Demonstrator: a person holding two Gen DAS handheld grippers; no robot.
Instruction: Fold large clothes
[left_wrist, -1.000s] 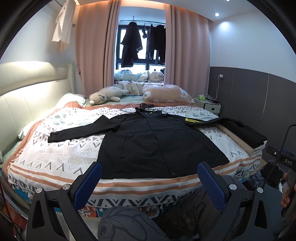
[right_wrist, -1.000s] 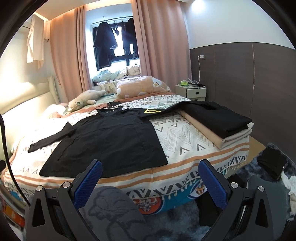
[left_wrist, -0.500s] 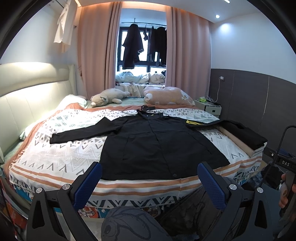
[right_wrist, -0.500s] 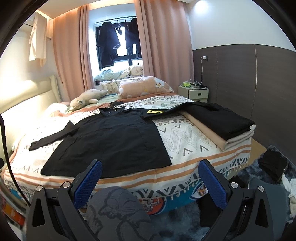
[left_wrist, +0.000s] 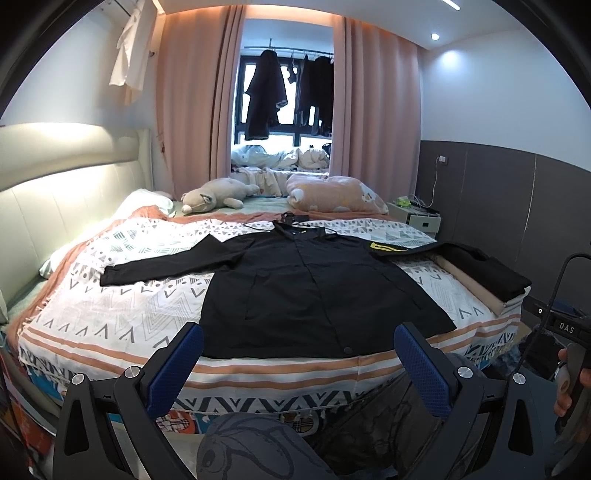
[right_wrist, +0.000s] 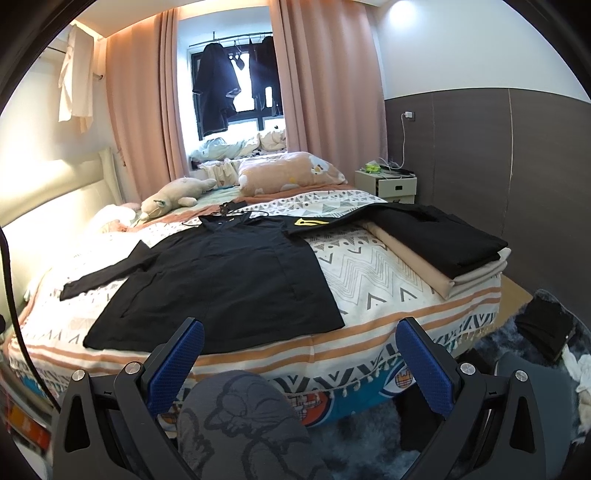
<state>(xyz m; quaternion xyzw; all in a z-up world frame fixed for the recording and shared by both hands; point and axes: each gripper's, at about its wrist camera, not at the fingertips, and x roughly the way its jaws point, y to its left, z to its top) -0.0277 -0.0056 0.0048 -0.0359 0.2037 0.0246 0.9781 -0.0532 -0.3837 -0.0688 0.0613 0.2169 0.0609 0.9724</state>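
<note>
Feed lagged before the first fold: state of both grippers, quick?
Left gripper: open, holding nothing, short of the black coat.
Right gripper: open, holding nothing.

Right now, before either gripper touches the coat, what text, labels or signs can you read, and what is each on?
"DAS": white letters on the black device bar at the right edge of the left wrist view.
Yellow patch on the black coat sleeve: a mark, no readable letters.
Bedspread edge emblems: too blurred to read.

Matt black cloth shirt (left_wrist: 314, 288)
</note>
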